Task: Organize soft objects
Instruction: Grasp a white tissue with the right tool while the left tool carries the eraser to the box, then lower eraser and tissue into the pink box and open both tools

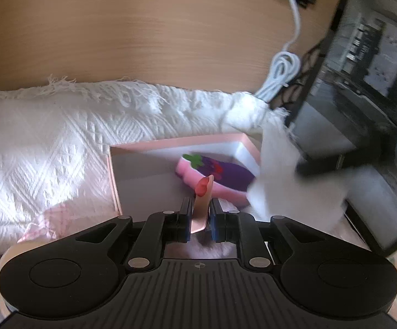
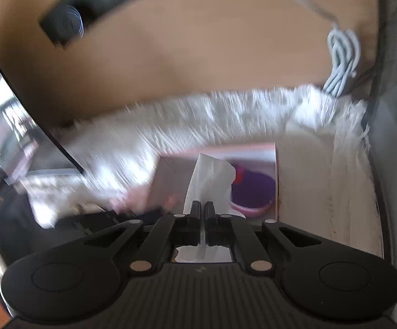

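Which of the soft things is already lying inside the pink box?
The pink and purple eggplant sponge lies in the pink box. The white tissue and the peach, red-tipped piece are each clamped in a gripper.

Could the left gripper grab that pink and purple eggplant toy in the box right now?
Probably not: the left gripper is already shut on a finger-shaped toy. The eggplant toy lies just ahead in the pink box, partly covered by the right gripper's tissue.

A coiled white cable [image 1: 280, 78] lies on the wooden table [image 1: 143, 35] beside a dark monitor [image 1: 363, 82].
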`<state>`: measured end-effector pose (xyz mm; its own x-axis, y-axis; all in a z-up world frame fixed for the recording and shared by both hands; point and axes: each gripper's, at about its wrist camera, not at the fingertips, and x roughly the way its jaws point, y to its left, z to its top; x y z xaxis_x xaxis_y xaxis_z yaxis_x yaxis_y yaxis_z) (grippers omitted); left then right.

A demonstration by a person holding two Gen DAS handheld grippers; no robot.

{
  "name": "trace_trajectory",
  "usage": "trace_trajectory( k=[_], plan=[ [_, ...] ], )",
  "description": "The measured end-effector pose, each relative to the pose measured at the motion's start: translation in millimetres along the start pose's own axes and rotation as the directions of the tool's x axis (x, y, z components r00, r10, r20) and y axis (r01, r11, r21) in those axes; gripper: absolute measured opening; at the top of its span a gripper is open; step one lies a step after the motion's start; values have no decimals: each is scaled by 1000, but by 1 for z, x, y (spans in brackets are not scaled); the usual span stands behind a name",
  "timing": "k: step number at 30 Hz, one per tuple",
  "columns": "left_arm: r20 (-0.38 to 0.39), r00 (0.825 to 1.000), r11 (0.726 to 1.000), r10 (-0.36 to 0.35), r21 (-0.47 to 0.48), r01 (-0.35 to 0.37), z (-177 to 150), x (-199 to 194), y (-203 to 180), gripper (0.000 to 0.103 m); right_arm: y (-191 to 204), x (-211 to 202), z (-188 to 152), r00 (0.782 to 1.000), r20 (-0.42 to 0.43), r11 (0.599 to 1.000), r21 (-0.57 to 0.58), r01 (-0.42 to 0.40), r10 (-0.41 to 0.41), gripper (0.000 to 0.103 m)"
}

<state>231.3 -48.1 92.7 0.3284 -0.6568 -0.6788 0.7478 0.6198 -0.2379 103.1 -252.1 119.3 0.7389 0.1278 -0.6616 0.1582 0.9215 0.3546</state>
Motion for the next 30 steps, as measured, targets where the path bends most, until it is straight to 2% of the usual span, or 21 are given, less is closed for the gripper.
trace_trajectory(
  k=[2,4,6,8,12,14,17,20,23,27,30],
  plan=[
    [-32,998,999,51,-15,-52,4,12,3,17,2,23,-8,999,-35,999,-37,38,-40,3],
    [-118,986,992,115,-30,-119,6,28,6,17,3,44,-16,995,-69,995,-73,70,-75,3],
    [-182,975,990,130,-25,-137,5,38,8,18,5,63,-22,990,-101,990,-109,92,-103,3],
    [-196,971,990,136,-9,-141,3,40,7,19,9,79,-28,983,-132,981,-166,102,-124,3],
    [-190,971,989,146,18,-146,4,38,3,18,24,105,-36,964,-181,944,-304,131,-192,3],
    [-178,974,990,141,26,-138,4,34,1,18,28,114,-38,954,-209,935,-327,137,-213,4],
    [-141,982,992,122,34,-119,5,21,-2,18,23,125,-38,945,-244,943,-301,140,-219,5],
    [-98,992,996,85,14,-84,6,7,-1,18,15,127,-36,952,-251,964,-242,114,-176,9],
    [-71,996,999,51,0,-51,6,-4,0,18,12,127,-36,952,-258,966,-238,105,-167,9],
    [-48,997,998,63,-1,-63,3,-18,1,18,15,128,-37,948,-259,964,-237,122,-184,12],
    [-6,998,998,63,-29,-63,0,-34,7,18,15,126,-40,951,-248,966,-220,132,-186,20]
  ],
)
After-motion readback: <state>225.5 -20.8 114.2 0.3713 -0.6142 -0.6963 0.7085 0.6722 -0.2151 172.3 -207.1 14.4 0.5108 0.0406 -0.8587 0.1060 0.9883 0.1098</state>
